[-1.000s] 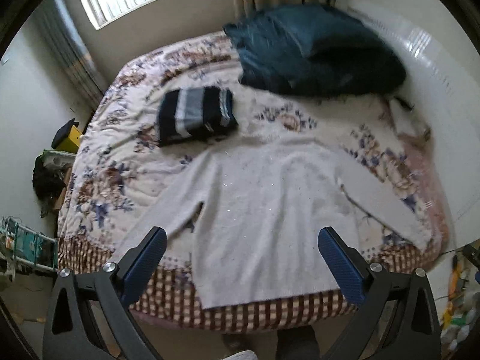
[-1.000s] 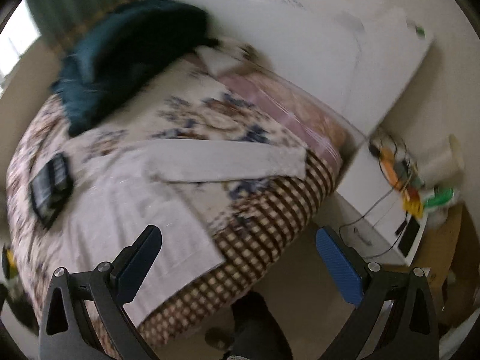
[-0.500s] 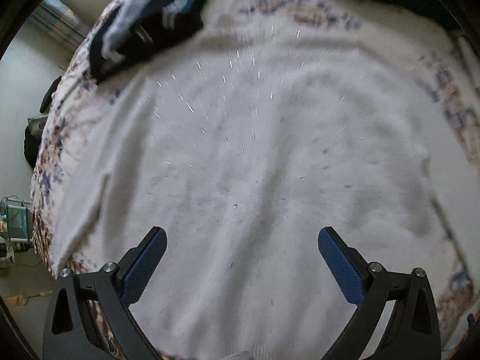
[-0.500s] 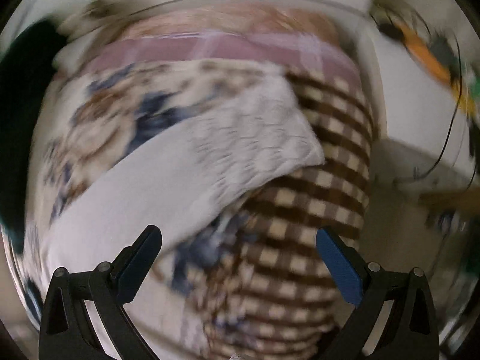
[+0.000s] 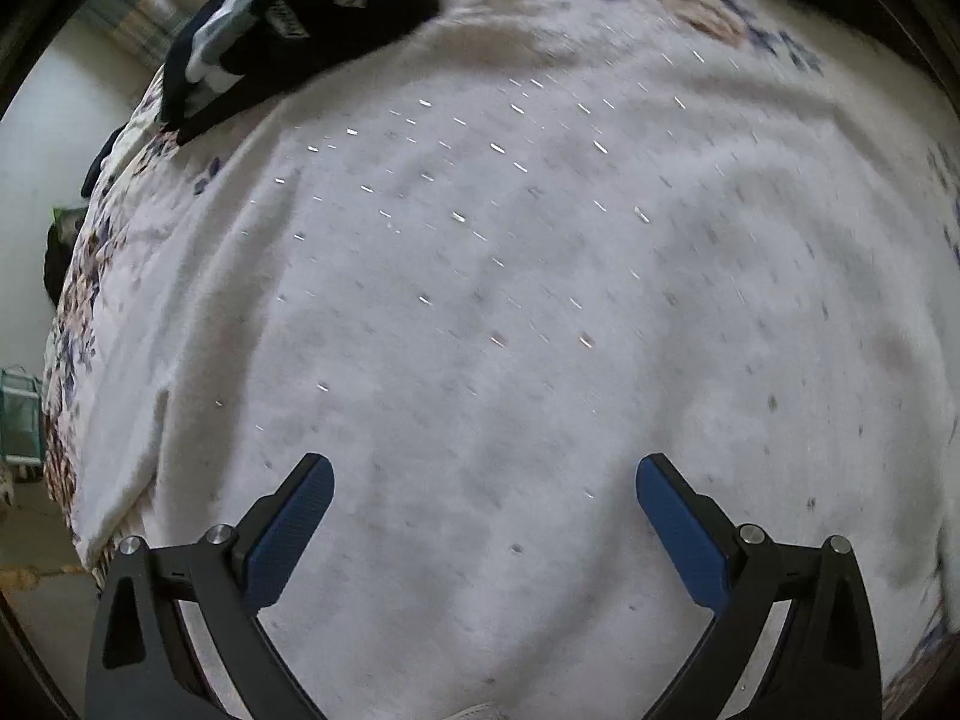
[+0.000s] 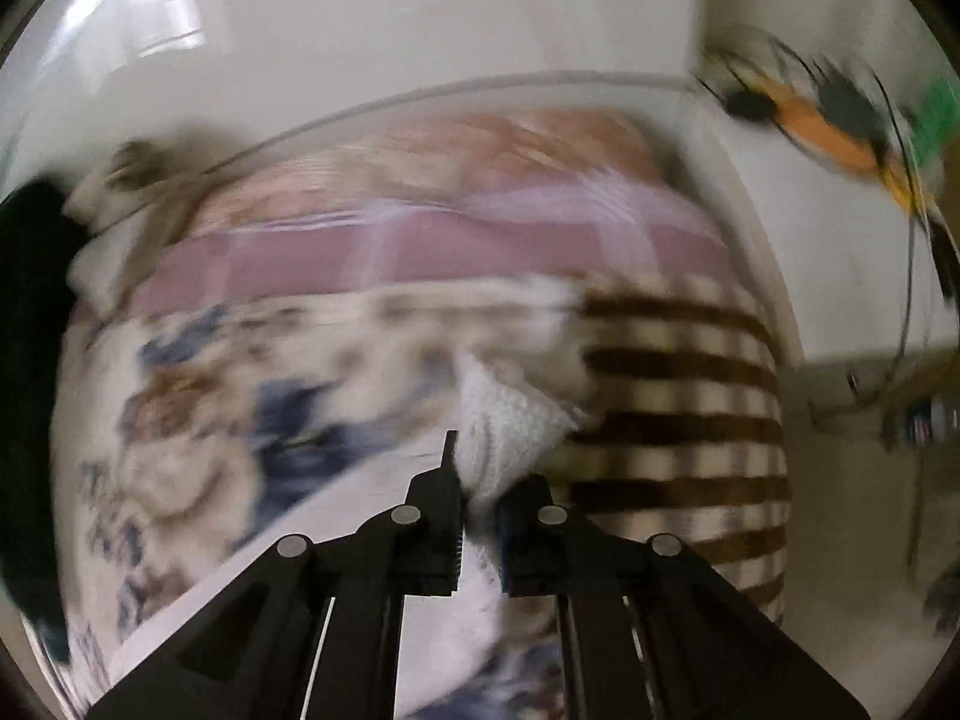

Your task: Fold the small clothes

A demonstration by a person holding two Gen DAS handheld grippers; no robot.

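A white knitted sweater (image 5: 510,312) lies spread flat on the bed and fills the left wrist view. My left gripper (image 5: 483,483) is open and empty, close above the sweater's body. In the right wrist view, my right gripper (image 6: 480,480) is shut on the ribbed cuff (image 6: 504,426) of the sweater's sleeve, near the bed's corner. The sleeve runs back under the gripper toward the lower left. The right view is blurred by motion.
A folded dark striped garment (image 5: 300,18) lies on the floral bedspread (image 6: 198,396) beyond the sweater. The brown checked bed skirt (image 6: 678,420) drops off at the bed's edge. A side table with cables and an orange object (image 6: 828,132) stands to the right.
My right gripper has dropped to the sleeve cuff and shut on it. My left gripper has moved down close over the sweater's body and stays open.
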